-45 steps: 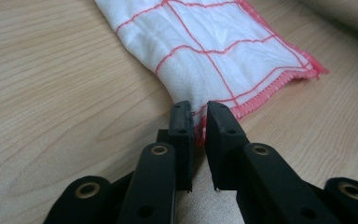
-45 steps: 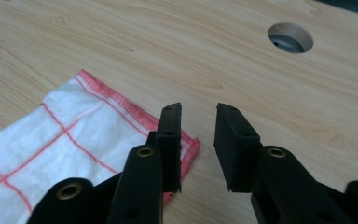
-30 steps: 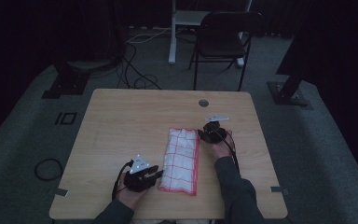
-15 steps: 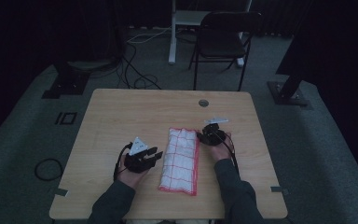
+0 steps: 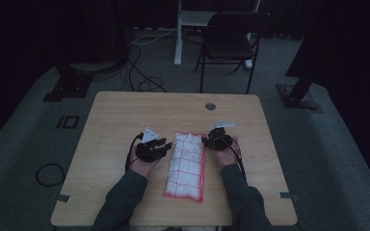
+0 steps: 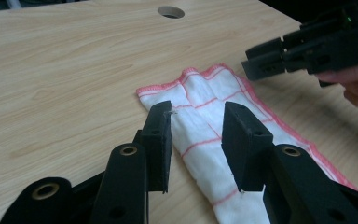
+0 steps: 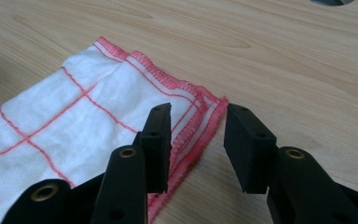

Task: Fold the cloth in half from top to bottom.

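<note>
step: lining up on the folded cloth [image 5: 187, 163]'s far corners | left gripper [image 5: 167, 145] and right gripper [image 5: 205, 141]: both part-open, just been opening, gripping nothing | next: you'll want each closing on its corner

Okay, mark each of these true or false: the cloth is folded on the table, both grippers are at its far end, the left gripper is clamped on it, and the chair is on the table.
1. The folded cloth lies on the table. True.
2. The left gripper and right gripper are at its far end. True.
3. The left gripper is clamped on the cloth. False: its jaws have just been opening, with the cloth's corner between them but unpressed.
4. The chair stands on the table. False: it stands on the floor beyond it.
</note>
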### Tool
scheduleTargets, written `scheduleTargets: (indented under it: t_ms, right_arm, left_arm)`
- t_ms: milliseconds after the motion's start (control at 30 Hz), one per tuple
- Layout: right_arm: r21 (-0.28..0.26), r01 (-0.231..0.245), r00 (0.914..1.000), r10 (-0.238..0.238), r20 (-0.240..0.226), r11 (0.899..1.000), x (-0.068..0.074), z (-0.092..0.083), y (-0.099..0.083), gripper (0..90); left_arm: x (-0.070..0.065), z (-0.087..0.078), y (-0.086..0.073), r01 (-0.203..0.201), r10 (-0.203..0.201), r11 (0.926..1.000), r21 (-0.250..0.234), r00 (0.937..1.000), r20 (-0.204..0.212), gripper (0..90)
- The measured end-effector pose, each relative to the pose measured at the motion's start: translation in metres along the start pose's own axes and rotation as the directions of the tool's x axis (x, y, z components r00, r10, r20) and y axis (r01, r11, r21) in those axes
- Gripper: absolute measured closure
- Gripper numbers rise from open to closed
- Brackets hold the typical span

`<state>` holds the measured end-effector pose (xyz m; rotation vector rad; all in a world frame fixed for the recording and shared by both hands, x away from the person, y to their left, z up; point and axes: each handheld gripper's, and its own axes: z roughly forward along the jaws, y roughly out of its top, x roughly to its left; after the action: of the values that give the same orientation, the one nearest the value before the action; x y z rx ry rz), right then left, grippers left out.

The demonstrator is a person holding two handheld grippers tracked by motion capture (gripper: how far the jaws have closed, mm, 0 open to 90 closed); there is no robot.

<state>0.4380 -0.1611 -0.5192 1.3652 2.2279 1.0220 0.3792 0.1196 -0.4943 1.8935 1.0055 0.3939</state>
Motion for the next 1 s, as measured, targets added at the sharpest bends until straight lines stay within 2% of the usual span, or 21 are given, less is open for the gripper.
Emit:
scheduleTargets:
  t_ms: [167, 467, 733, 833, 933, 1000]
  right_arm:
    - [0.009, -0.009, 0.9998, 0.009, 0.017, 1.0, 0.003, 0.004, -0.001, 65.7]
    - [0.018, -0.024, 0.9994, 0.024, 0.025, 1.0, 0.007, 0.011, 0.001, 67.1]
    - [0.055, -0.022, 0.9983, 0.019, 0.054, 0.998, 0.002, 0.017, -0.001, 70.1]
    - [0.055, -0.031, 0.9983, 0.029, 0.052, 0.998, 0.001, 0.018, -0.001, 68.7]
    - [0.05, -0.045, 0.9989, 0.044, 0.015, 0.998, 0.002, 0.018, -0.001, 63.6]
    - [0.056, -0.037, 0.9992, 0.036, 0.018, 0.998, 0.003, 0.02, 0.0, 62.7]
  left_arm:
    - [0.002, 0.015, 0.002, 0.024, -0.024, 0.9996, 0.011, 0.9997, -0.007, 62.9]
    - [0.006, 0.042, -0.001, 0.051, -0.048, 0.9963, 0.068, 0.9978, -0.045, 62.4]
    - [0.007, 0.054, -0.006, 0.052, -0.044, 0.9931, 0.105, 0.9963, -0.074, 62.4]
    - [0.008, 0.057, -0.007, 0.058, -0.049, 0.9916, 0.115, 0.9956, -0.08, 62.0]
    - [0.009, 0.061, -0.007, 0.063, -0.052, 0.9902, 0.125, 0.9947, -0.089, 60.7]
    - [0.01, 0.063, -0.006, 0.073, -0.058, 0.9889, 0.129, 0.9913, -0.118, 58.8]
